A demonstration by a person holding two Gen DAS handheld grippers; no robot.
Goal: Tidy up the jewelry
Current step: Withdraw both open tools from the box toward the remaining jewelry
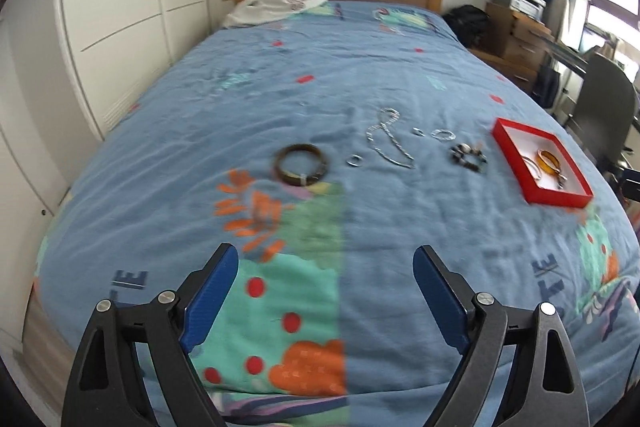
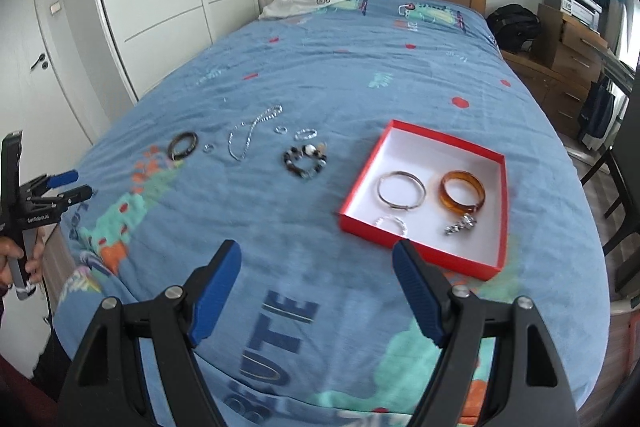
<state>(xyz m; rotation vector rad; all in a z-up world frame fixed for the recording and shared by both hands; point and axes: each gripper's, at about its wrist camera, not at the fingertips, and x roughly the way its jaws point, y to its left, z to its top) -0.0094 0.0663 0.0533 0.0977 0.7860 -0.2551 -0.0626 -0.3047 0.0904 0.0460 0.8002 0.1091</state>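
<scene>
Between picks: left gripper (image 1: 326,267) and right gripper (image 2: 316,263) both released, empty. Next: dark bangle (image 1: 301,164) into red box (image 2: 360,223).

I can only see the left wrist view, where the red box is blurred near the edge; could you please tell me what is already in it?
Observer: Four pieces lie in the red box: a silver bangle, an amber bangle, a small silver bracelet and a sparkly trinket.
Operator: Thank you. Is the right gripper holding anything?
Observer: No, its jaws are open above the bedspread, with nothing between them.
Operator: And the dark cluster left of the box?
Observer: That is a beaded bracelet of dark and white beads, lying on the bedspread apart from the box.
</scene>
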